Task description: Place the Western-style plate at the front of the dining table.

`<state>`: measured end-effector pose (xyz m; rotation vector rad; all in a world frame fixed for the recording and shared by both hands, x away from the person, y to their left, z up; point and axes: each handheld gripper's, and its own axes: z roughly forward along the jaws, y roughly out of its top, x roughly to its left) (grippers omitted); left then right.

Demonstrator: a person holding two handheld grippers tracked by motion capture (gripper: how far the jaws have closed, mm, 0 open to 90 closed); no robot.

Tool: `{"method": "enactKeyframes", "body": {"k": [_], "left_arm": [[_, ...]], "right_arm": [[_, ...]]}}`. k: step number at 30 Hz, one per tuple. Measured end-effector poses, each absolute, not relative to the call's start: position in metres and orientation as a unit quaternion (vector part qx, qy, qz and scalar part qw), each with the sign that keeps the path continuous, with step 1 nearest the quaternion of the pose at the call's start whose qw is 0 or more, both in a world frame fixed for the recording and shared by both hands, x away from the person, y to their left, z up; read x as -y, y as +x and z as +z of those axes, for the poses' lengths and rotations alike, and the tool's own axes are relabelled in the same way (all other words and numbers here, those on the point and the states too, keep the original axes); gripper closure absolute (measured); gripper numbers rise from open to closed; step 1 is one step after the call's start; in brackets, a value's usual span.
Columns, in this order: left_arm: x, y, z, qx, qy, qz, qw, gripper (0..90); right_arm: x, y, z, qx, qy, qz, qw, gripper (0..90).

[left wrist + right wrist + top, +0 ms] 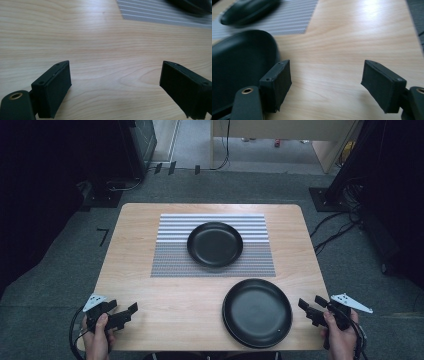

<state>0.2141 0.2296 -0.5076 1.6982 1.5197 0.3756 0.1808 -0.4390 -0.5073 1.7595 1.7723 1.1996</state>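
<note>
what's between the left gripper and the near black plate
Only bare wooden table lies between the left gripper and the near black plate, seen in the high view.

One plate [215, 244] sits on the placemat [170, 260]; another plate [257, 312] lies nearer, right.

Two black plates [257, 312], striped placemat [170, 255], table [165, 295].

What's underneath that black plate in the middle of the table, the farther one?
The farther black plate sits on a striped grey placemat, which lies on the wooden table. The mat shows all around the plate; the part of it directly beneath the plate is covered.
</note>
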Motion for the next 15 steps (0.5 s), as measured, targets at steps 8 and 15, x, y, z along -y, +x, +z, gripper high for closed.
{"method": "enactKeyframes", "body": {"k": [8,15], "left_arm": [[-0.245,0.206,-0.511,-0.617,0.668,0.198,0.366,10.1],[-0.242,0.206,-0.515,-0.617,0.674,0.219,0.341,10.1]], "right_arm": [[0.446,0.175,-0.517,-0.64,0.642,0.363,0.217,22.9],[0.442,0.177,-0.523,-0.651,0.639,0.33,0.242,22.0]]}}
